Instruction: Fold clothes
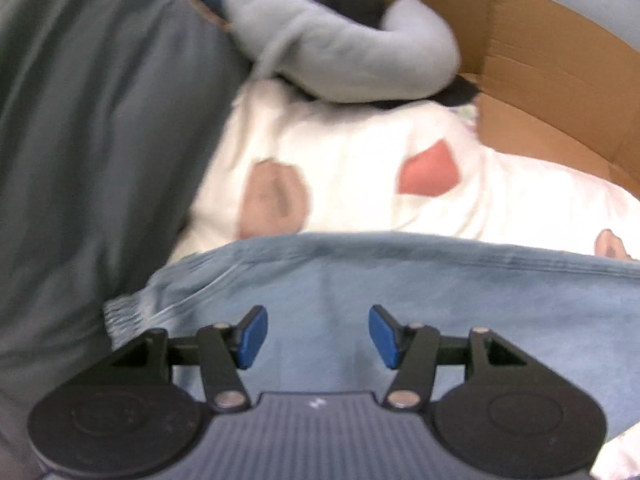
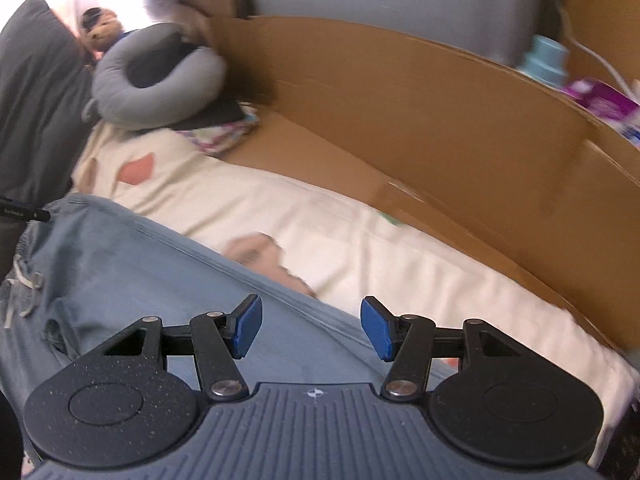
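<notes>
A light blue pair of pants lies spread on a cream sheet with brown and red prints. Its elastic waistband and drawstring are at the left. My left gripper hovers just above the blue fabric near the waistband, open, nothing between its blue pads. My right gripper is also open over the same pants, close to their far edge seam, with nothing held.
A cardboard wall runs along the far side of the sheet. A grey neck pillow lies at the far left beside a dark grey cushion. A blue bottle and a purple pack sit behind the cardboard.
</notes>
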{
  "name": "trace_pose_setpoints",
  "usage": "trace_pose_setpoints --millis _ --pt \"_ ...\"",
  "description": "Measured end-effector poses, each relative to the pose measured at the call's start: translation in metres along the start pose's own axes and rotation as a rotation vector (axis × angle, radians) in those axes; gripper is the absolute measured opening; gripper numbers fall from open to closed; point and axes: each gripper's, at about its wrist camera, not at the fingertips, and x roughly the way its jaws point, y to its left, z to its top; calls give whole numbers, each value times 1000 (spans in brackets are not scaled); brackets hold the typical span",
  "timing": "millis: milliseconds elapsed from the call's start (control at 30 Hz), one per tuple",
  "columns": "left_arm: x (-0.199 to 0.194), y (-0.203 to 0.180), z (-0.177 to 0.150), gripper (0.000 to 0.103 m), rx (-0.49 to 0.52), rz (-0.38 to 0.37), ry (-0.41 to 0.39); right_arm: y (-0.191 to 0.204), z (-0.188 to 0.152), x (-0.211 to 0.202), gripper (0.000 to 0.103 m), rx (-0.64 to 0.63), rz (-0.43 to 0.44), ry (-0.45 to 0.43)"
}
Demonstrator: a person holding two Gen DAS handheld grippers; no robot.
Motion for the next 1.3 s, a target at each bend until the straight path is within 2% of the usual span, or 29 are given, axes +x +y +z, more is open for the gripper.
trace_pose_setpoints --millis 100,233,500,667,867,1033,1233,1300 --pt "6 -20 8 61 50 -23 -8 -25 -16 -15 62 42 -38 -5" --pt "11 -37 21 61 64 -35 -9 -44 -29 -25 63 78 -65 15" --pt "12 -56 58 64 86 -96 50 -83 -57 -45 64 150 -119 55" --pt "16 -76 71 65 108 -108 65 -109 -73 -55 67 197 -163 69" --pt "31 -110 65 66 146 -126 97 -146 -106 -41 67 296 -208 57" --pt "42 -141 59 66 243 -149 111 -169 -139 -20 67 381 -230 28" --pt "45 -168 58 66 311 -192 112 -177 -166 -4 67 337 -238 -7" --pt "44 -177 60 66 339 -212 105 -183 -174 -1 67 366 -232 -46"
